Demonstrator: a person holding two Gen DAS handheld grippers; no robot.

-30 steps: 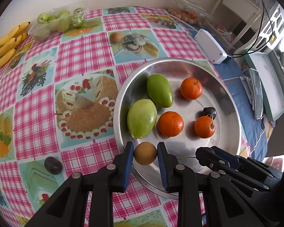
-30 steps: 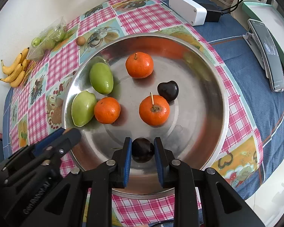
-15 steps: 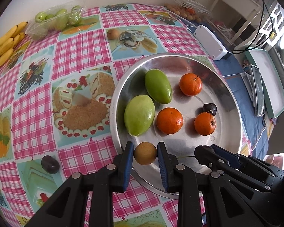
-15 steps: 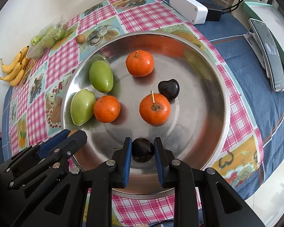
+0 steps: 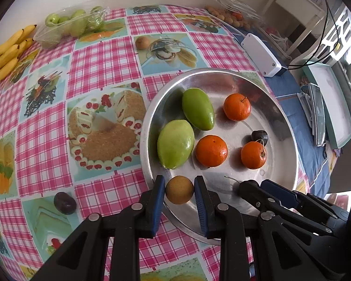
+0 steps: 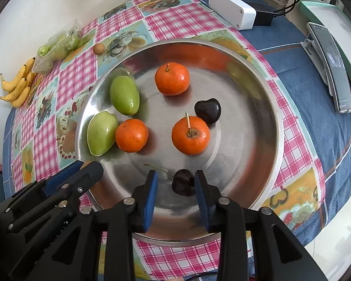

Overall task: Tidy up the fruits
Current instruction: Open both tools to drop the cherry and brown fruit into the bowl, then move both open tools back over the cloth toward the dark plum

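The right tongs (image 6: 175,185) are opening, freeing a dark cherry (image 6: 183,182) onto the tray (image 6: 257,107); lift straight up. The left tongs (image 5: 179,190) clench a small brown fruit (image 5: 179,189); release low inside the rim.

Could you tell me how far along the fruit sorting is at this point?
Done: three oranges, two green fruits and a dark cherry lie in the tray.
In hand: the left gripper pinches a tan fruit over the tray's edge; the right gripper is opening around a second cherry on the tray.
Left: a plum, another tan fruit, bananas and bagged green fruit remain on the tablecloth.
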